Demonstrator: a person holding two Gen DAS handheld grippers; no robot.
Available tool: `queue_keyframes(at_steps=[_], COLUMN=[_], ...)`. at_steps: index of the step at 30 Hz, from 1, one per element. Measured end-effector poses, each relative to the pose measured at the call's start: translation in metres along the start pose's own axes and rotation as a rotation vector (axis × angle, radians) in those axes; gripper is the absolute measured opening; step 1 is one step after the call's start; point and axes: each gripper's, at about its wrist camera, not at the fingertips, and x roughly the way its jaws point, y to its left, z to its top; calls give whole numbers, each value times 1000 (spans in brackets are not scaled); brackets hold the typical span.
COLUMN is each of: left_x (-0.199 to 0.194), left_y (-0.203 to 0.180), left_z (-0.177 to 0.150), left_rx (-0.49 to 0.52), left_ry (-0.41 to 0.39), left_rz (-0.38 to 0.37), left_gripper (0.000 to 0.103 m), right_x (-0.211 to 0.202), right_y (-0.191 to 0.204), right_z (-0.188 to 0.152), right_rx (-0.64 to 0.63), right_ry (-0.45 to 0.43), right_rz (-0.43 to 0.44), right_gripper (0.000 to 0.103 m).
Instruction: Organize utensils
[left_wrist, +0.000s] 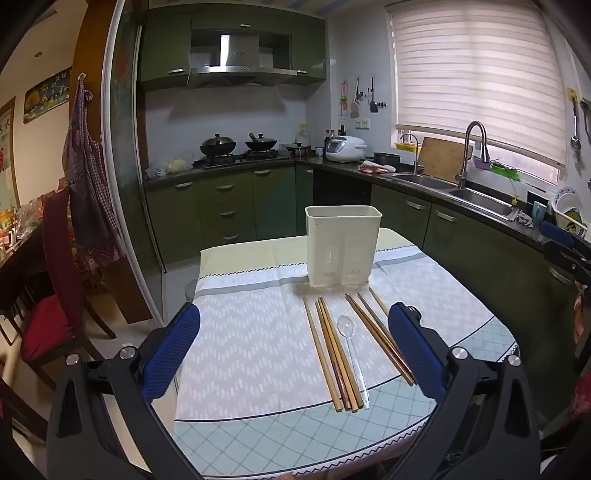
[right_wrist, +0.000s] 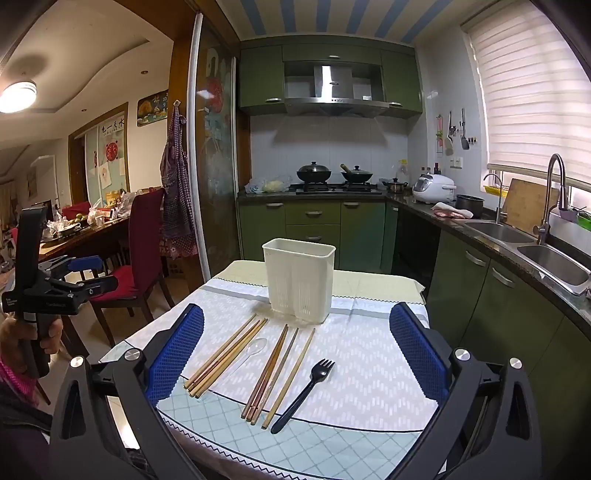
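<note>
Utensils laid out in a row on the cloth-covered tabletop (right_wrist: 369, 354), in front of a cream holder (right_wrist: 298, 282) standing upright toward the far edge. Nearest the holder's left side, a bundle of wooden chopsticks (right_wrist: 225, 356), lying close together and angled toward the near left. Just beside them, a clear plastic spoon (right_wrist: 248, 354), bowl end pointing toward the holder. Next along, a second group of chopsticks (right_wrist: 275, 373), some darker at the near ends, slightly fanned. Farthest right, a black plastic fork (right_wrist: 303, 395), tines toward the holder, apart from the chopsticks beside it. Nothing seen inside the holder from these angles; slotted base visible through its front wall.

Right tongs (right_wrist: 295, 332) spread wide over the near edge of the cloth, blue pads on either side of the whole row, gripping nothing. Left tongs (left_wrist: 294, 325) likewise spread wide and empty, hovering above the chopsticks and spoon, touching none of them; the fork partly hidden behind the right-hand pad in that view. In the right wrist view, the left tongs also seen at far left, held by a hand (right_wrist: 44, 332) off the tabletop's side.

Behind, a kitchen with green cabinets (right_wrist: 314, 218), a stove carrying two lidded pans, and a sink (right_wrist: 546, 258) under a window blind.
</note>
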Motion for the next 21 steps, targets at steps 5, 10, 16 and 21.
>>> queue_keyframes(at_steps=[5, 10, 16, 21], left_x=[1, 4, 4, 5], left_y=[0, 4, 3, -2], left_z=[0, 0, -3, -6], left_rx=[10, 11, 21, 25], left_ry=[1, 5, 3, 6], left_rz=[8, 3, 6, 8], left_gripper=[97, 97, 97, 97], right_x=[0, -2, 0, 0], right_y=[0, 0, 1, 0], right_z=[0, 1, 2, 1], right_rx=[0, -2, 4, 5], right_ry=[3, 4, 12, 15], right_rz=[-7, -16, -29, -30], right_gripper=[99, 99, 99, 99])
